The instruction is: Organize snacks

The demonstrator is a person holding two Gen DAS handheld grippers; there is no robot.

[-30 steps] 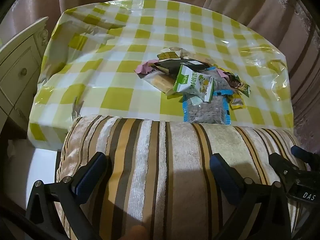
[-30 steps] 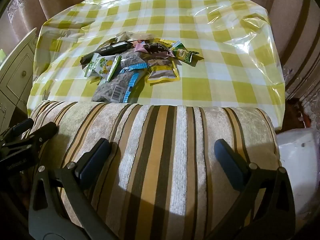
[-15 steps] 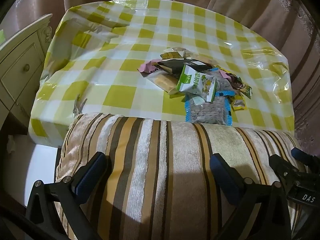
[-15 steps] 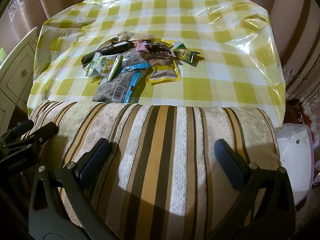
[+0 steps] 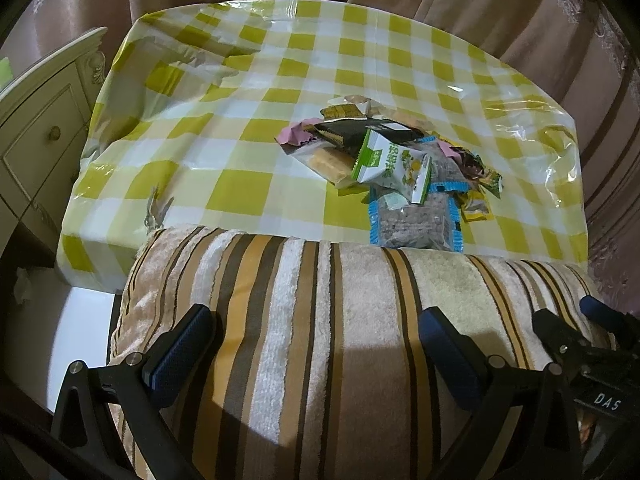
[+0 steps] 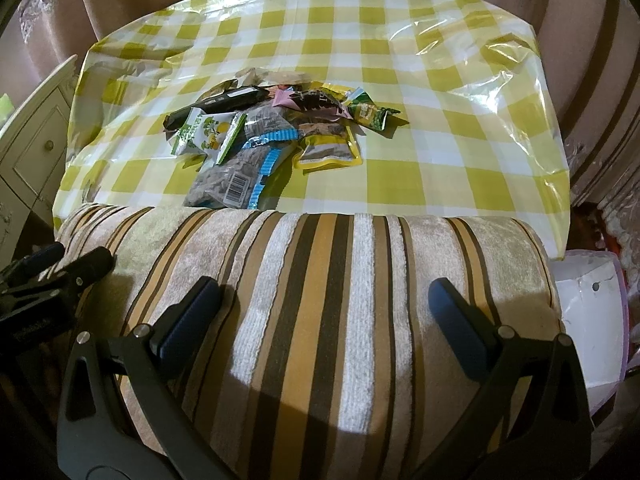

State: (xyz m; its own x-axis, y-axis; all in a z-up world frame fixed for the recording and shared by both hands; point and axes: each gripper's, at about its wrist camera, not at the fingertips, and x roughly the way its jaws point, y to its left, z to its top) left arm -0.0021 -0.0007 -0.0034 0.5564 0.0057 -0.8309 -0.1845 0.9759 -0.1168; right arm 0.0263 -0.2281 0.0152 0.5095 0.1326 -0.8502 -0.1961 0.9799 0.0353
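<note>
Left gripper (image 5: pixel 316 344) jaws apart, empty, above striped cushion (image 5: pixel 340 320). Right gripper (image 6: pixel 328 312) jaws apart, empty, same cushion. Snack pile (image 5: pixel 396 168) on checked tablecloth (image 5: pixel 224 120), 1 o'clock from left gripper, 11 o'clock from right.

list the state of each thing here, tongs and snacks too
left tongs: open, empty, over the striped cushion
right tongs: open, empty, over the same cushion
snack pile: heaped, unsorted on the checked tablecloth
green-white packet: sealed, lying atop the pile
cabinet drawer: closed
</note>
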